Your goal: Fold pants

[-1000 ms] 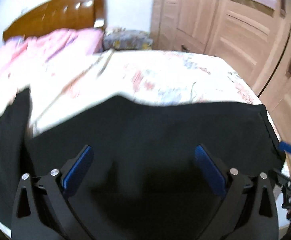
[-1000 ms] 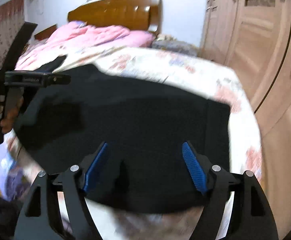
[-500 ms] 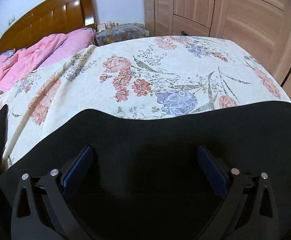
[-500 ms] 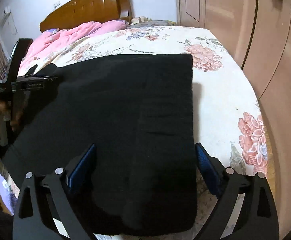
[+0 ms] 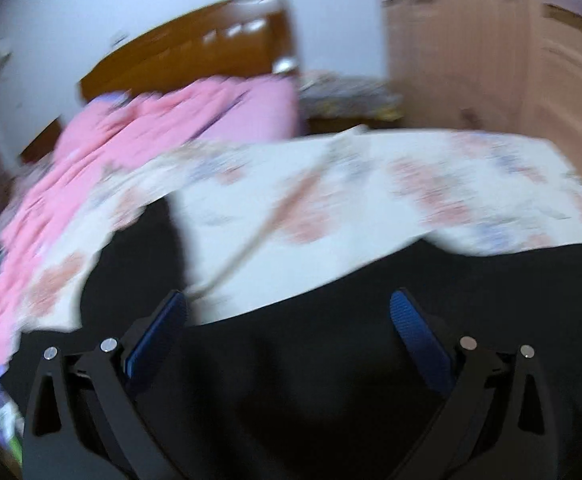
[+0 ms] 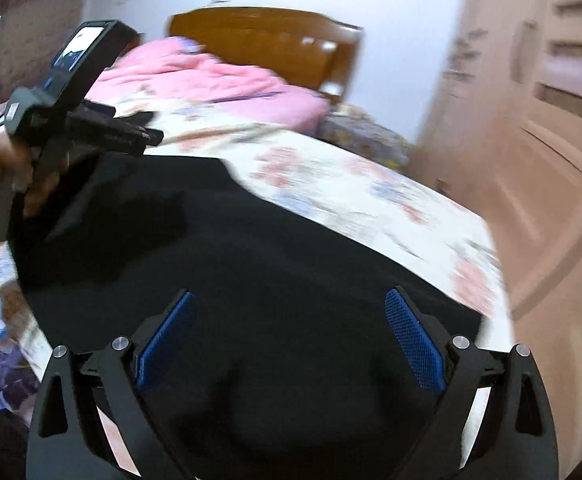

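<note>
Right wrist view shows the bed (image 6: pixel 331 184) with its floral sheet filling the scene, a wooden headboard (image 6: pixel 275 36) at the far end and a pink quilt (image 6: pixel 195 80) bunched below it. Black pants (image 6: pixel 219 264) lie spread flat across the near part of the sheet. A wardrobe (image 6: pixel 539 140) stands on the right. Over the pants, the right gripper (image 6: pixel 289 336) has its blue pads spread wide, holding nothing. On the left, the left gripper (image 5: pixel 287 332) is likewise spread apart above the dark cloth.
</note>
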`<state>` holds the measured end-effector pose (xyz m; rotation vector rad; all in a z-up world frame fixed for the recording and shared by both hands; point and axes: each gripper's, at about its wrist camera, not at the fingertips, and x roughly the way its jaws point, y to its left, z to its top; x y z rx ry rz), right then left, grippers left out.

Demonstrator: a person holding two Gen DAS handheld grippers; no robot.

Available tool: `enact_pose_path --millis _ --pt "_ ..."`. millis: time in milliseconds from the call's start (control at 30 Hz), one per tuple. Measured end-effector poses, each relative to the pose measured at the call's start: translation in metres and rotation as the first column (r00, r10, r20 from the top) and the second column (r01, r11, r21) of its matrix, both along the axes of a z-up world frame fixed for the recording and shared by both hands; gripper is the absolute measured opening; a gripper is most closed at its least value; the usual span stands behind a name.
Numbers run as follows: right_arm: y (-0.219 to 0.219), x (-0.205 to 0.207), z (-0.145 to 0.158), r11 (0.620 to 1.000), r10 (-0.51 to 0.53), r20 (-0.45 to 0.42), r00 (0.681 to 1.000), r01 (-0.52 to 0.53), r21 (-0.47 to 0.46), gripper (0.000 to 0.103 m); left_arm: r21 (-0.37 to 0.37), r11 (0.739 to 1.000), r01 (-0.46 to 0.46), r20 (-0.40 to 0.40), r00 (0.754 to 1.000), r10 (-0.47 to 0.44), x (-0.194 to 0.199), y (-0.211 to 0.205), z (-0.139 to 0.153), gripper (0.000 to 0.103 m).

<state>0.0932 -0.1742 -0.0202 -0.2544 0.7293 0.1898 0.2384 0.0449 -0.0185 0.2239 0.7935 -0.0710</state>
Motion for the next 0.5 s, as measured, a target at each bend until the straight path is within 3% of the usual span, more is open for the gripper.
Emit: enact_pose_path --millis 133,200,233,267,333,400,500 --pt "0.054 0.040 -0.009 0.992 0.103 -0.043 0.994 -0.099 0.084 0.092 0.044 0.999 -0.032 -0.103 0.994 0.036 0.004 0.053 -0.014 0.101" --pt "0.075 0.057 -0.015 0.986 0.128 -0.064 0.990 -0.120 0.117 0.092 0.082 0.997 -0.014 -0.122 0.992 0.024 0.003 0.061 -0.023 0.094" --pt "0.086 0.064 -0.021 0.987 0.128 -0.078 0.989 -0.119 0.110 0.092 0.107 0.994 -0.002 -0.149 0.989 0.018 0.003 0.065 -0.031 0.074" --pt "0.091 0.069 -0.027 0.989 0.122 -0.093 0.988 -0.113 0.098 0.092 0.101 0.995 0.003 -0.167 0.986 0.014 0.001 0.069 -0.036 0.044" --pt "0.096 0.075 -0.039 0.991 0.114 -0.122 0.986 -0.103 0.088 0.092 0.032 0.999 -0.011 -0.159 0.987 0.016 -0.006 0.086 -0.041 0.012" --pt "0.090 0.073 -0.050 0.993 0.092 -0.155 0.984 -0.080 0.081 0.092 -0.033 0.997 -0.065 -0.048 0.997 0.064 -0.032 0.110 -0.029 0.010" --pt "0.075 0.081 -0.052 0.987 0.066 -0.169 0.983 -0.040 0.157 0.092 -0.178 0.973 -0.150 0.034 0.987 0.159 -0.075 0.146 -0.021 0.009"
